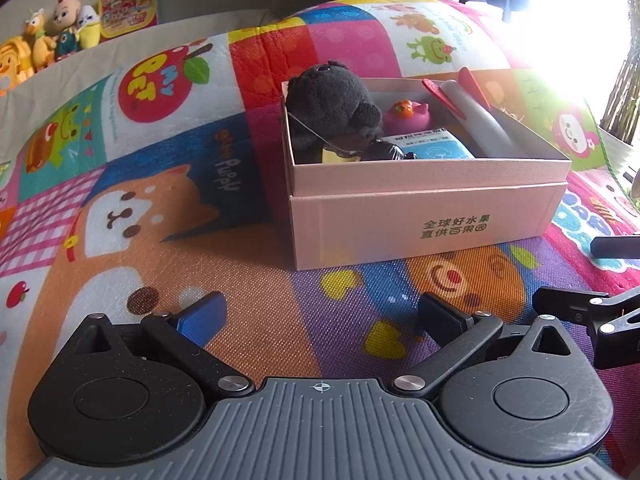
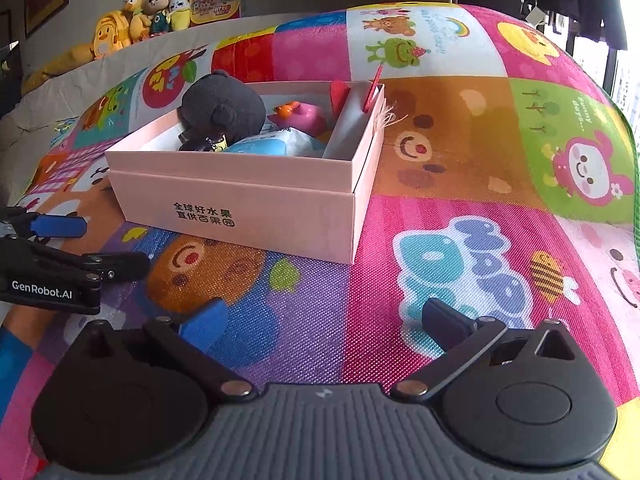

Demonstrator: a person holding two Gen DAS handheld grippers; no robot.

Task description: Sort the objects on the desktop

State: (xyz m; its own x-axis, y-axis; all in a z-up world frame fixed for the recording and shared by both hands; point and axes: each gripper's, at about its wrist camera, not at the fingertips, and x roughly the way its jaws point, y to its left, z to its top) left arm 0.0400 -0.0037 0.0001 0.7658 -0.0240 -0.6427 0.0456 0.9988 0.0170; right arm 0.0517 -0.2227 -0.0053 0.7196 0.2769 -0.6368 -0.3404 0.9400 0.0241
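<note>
A pink cardboard box (image 1: 424,216) sits on a colourful cartoon play mat (image 1: 168,208), right of centre in the left wrist view and centre-left in the right wrist view. Inside it lie a dark grey plush toy (image 1: 332,100) at the left end, a pink rubber duck (image 1: 408,114) behind, a blue-and-white packet (image 1: 434,146) in front of the duck, and a white toy rocket with red fins (image 1: 472,108) along the right wall. The left tongs (image 1: 320,316) are spread wide and hold nothing, low in the frame over the mat, near the box. The right tongs (image 2: 326,318) are likewise spread and empty, over the mat at the lower centre. A row of plush dolls (image 2: 136,16) lines the upper left.
</note>
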